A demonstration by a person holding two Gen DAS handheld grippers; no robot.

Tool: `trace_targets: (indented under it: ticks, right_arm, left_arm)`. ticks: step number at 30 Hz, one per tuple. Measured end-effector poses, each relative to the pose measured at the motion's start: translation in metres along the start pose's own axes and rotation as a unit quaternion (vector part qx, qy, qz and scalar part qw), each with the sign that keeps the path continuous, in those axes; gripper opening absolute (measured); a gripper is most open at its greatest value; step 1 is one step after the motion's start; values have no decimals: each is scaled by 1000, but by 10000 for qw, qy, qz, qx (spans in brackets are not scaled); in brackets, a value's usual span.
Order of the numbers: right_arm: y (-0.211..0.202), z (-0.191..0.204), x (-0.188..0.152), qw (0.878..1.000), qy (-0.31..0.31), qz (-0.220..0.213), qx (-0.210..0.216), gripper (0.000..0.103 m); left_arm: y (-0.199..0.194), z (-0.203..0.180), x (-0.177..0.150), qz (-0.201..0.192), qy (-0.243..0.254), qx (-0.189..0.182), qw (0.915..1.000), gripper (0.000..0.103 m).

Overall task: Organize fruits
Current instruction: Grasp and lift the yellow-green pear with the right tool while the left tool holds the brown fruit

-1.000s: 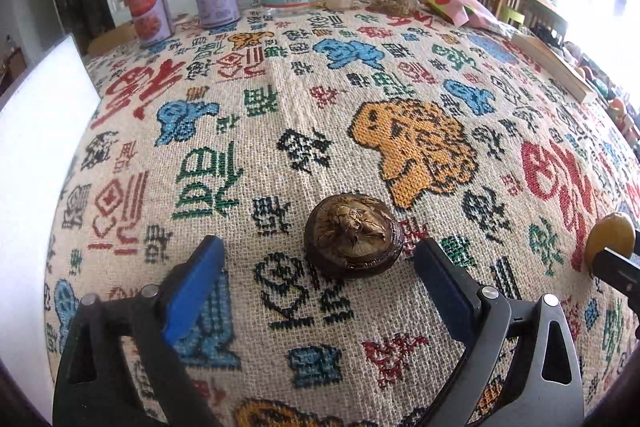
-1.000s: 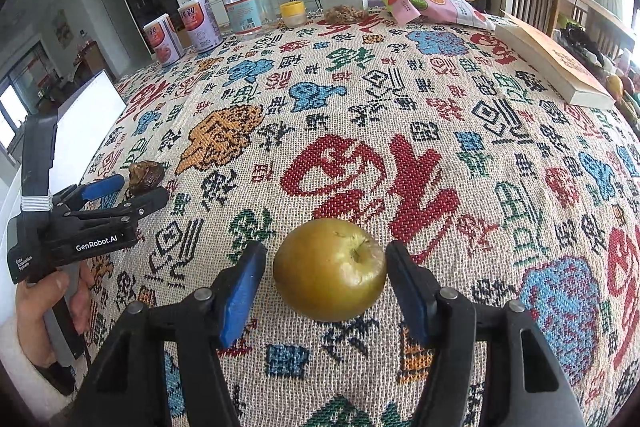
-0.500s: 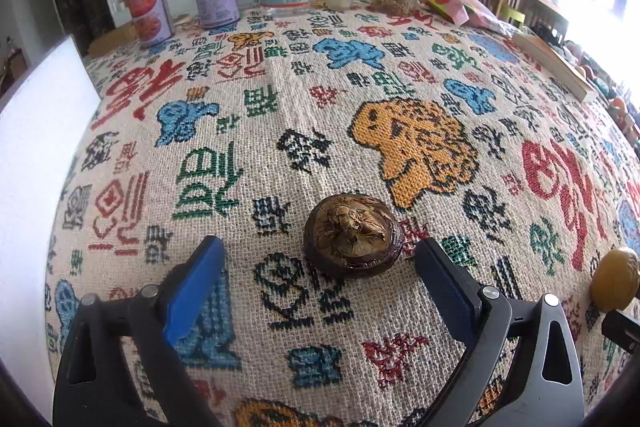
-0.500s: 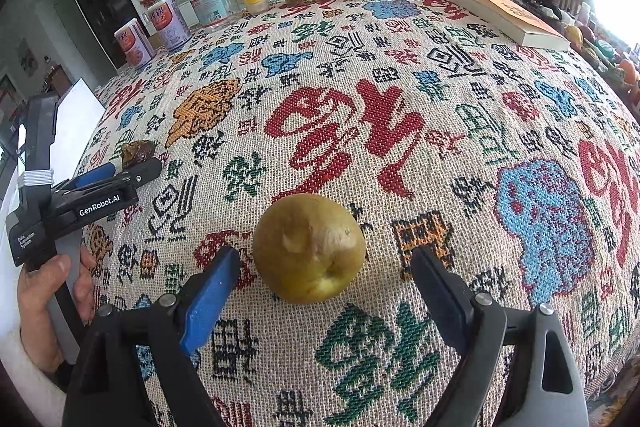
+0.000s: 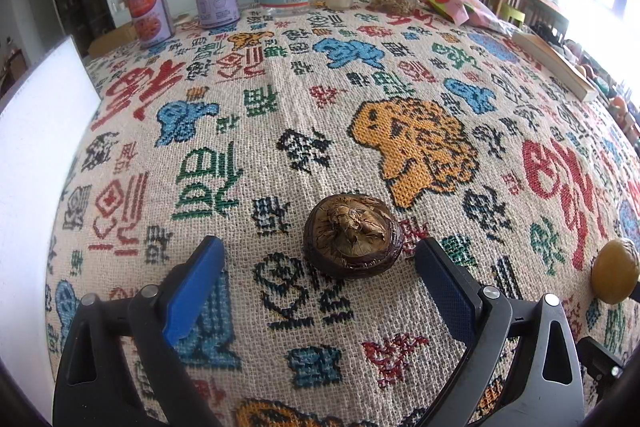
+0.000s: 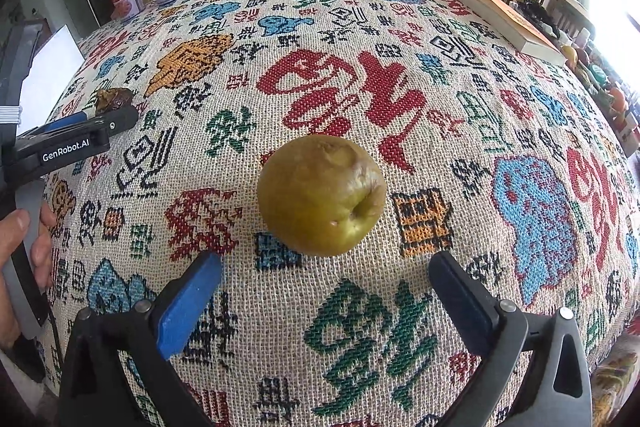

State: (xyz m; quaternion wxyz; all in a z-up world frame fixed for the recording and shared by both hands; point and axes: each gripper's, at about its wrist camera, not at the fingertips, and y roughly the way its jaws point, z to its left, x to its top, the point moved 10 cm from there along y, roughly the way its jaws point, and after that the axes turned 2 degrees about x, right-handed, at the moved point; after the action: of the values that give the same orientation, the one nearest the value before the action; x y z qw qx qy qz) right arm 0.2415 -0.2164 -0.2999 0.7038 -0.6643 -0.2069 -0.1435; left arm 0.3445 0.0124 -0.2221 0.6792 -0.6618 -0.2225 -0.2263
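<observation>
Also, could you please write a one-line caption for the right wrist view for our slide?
Right gripper, jaws just opened, poised behind a yellow-green apple resting free on the patterned tablecloth.

Apple [image 6: 322, 195]: yellow-green, dull and browned, skin wrinkled near the stem pit. Lies loose on the woven tablecloth [image 6: 360, 27], tipped so the pit faces forward and to the right. Position: near the front edge of the table, on a red and blue patch of the pattern.

Dark fruit [image 5: 352, 237]: brown, round and squat, shrivelled skin with a dried, papery crown on top. Sits upright on the cloth near the front edge, towards the left edge, just below an orange motif. Well apart from the apple.
</observation>
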Motion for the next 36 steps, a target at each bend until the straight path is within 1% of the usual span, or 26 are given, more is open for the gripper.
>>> trace_targets:
  ticks: [11,14,15,17,19,21,23,26,27,29,30,31,32,33,34,35,36]
  right_arm:
    - [1,0,-1,10000,-25,11,-28,103]
    - [1,0,-1,10000,-18,21,-14,103]
    - [1,0,-1,10000,-13,28,-6,103]
    - [2,0,0,10000,-10,33,10,103]
    - [2,0,-1,10000,-9,29,23,103]
    - [2,0,-1,10000,-7,19,16,103]
    - [1,0,0,10000,-1,9,12,103]
    - [0,0,1,10000,37,-25,71,103]
    - [-2,0,2,9998,95,-65,185,103]
    - [-10,-1,4,9977,281,-226,568,102]
    - [-16,-4,7,9959,396,-368,727,102]
    - [-23,-7,9,9942,498,-519,795,102]
    - [-29,-11,10,9926,585,-647,842,102]
    - [-32,-14,10,9918,642,-690,862,102]
    - [-32,-16,8,9918,671,-653,865,102]
    - [-31,-16,8,9920,678,-584,886,102]
    - [-28,-15,8,9921,671,-495,934,101]
  left_arm:
    - [0,-1,0,1,-4,-5,10000,98]
    - [0,-1,0,21,-14,-104,9999,98]
    - [-1,-2,-1,58,44,-210,9998,98]
    - [-8,-2,-7,198,175,-601,9978,98]
    - [-18,2,-14,246,8,-943,9952,98]
    - [-26,6,-20,234,-148,-1116,9934,98]
    - [-27,5,-21,244,-124,-1082,9937,97]
    - [-22,-5,-14,226,121,-884,9958,96]
    - [-19,-8,-11,220,148,-857,9960,96]
    - [-11,-13,-3,192,153,-765,9968,95]
    - [-7,-13,1,169,182,-643,9976,86]
    - [-4,-11,4,61,292,-375,9988,70]
    - [-4,-12,8,-41,413,-277,9988,63]
    - [-4,-15,10,-77,471,-353,9982,51]
    - [-5,-15,12,-104,526,-335,9980,45]
    - [-7,-15,12,-108,594,-254,9979,44]
    - [-10,-16,10,-119,626,-269,9976,44]
